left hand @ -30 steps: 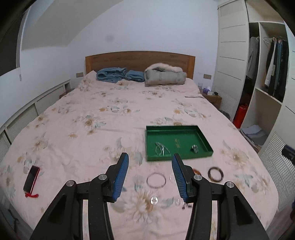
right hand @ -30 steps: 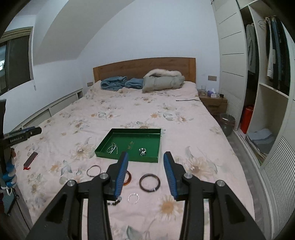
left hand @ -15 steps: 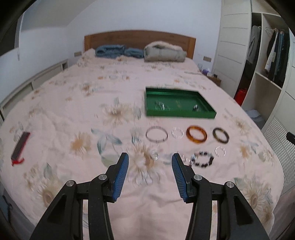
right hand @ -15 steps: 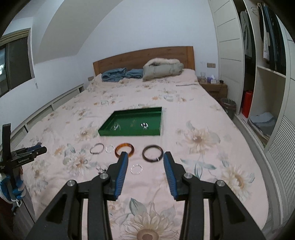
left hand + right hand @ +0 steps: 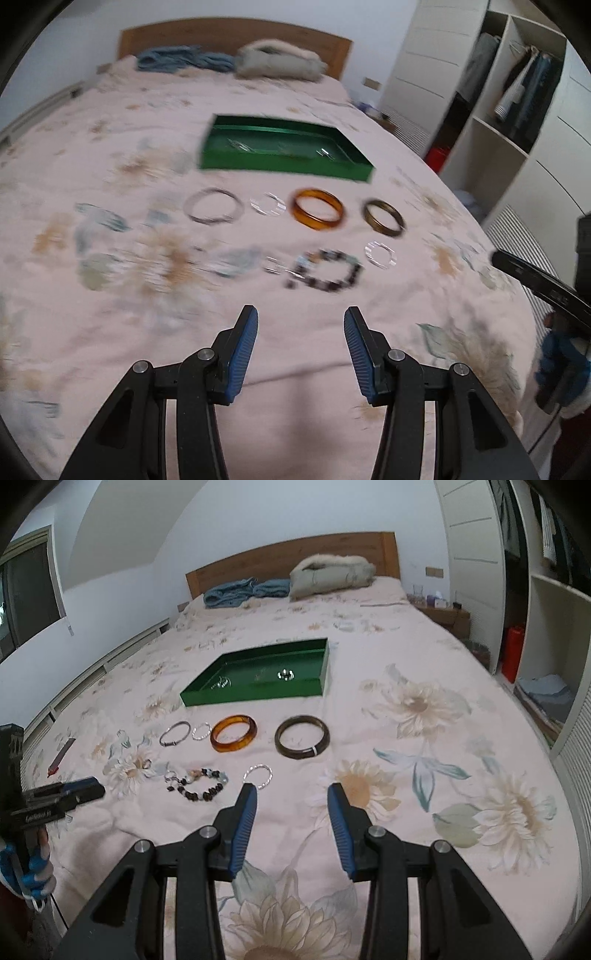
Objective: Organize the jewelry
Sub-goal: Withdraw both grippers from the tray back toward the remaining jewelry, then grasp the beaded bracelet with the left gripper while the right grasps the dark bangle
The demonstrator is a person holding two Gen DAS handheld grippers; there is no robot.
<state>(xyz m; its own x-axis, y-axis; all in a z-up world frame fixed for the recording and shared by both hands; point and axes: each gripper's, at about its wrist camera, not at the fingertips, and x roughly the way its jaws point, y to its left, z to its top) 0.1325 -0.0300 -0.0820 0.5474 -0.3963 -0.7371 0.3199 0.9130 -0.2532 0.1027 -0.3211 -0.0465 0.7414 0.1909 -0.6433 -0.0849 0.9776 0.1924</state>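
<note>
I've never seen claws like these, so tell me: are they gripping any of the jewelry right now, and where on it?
No. The left gripper and right gripper both hang open and empty above the bedspread.

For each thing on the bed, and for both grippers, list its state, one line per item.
left gripper: open, empty
right gripper: open, empty
green tray: on bed, holds a few small pieces
amber bangle: flat, outside tray
dark bangle: flat, outside tray
beaded bracelet: lying loose on bed
</note>
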